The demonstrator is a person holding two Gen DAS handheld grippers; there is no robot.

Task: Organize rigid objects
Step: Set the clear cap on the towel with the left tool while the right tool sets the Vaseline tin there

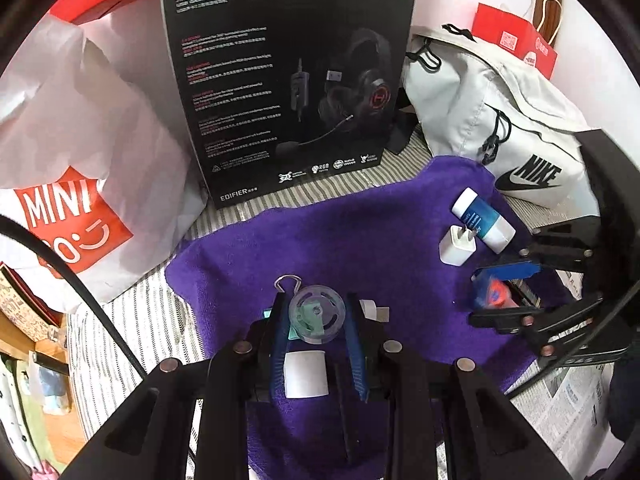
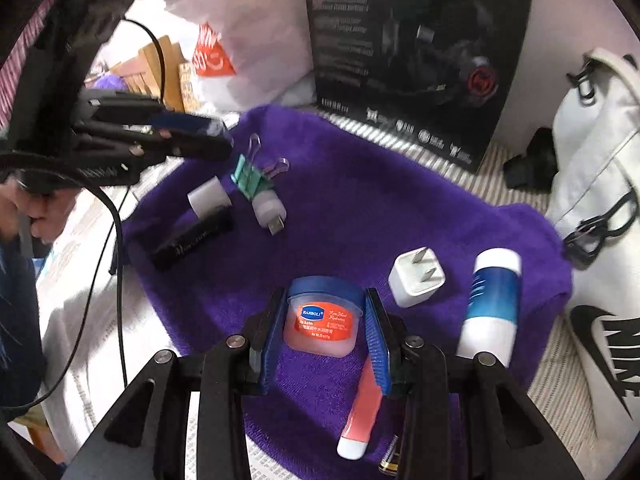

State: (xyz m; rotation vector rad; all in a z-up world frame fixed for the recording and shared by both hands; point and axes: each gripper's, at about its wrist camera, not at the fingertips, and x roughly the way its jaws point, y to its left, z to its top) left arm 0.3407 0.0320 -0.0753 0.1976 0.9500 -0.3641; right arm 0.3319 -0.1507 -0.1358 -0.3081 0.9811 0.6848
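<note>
Purple towel (image 2: 360, 216) carries our things. We hold a small clear round piece (image 1: 317, 314), perhaps a little light, between the narrow pads of the left hand-held gripper (image 1: 318, 312). Our right hand-held gripper (image 2: 325, 320) clamps a blue-lidded balm jar (image 2: 322, 316) near the towel's front edge, beside a white plug (image 2: 416, 282) and a blue-and-white tube (image 2: 492, 304).

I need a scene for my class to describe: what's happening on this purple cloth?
A person is sorting small items on a purple towel with two hand-held claws. The right claw grips a pink jar of balm. The left claw holds a small round clear piece. A charger plug and white-and-blue tube lie nearby.
</note>
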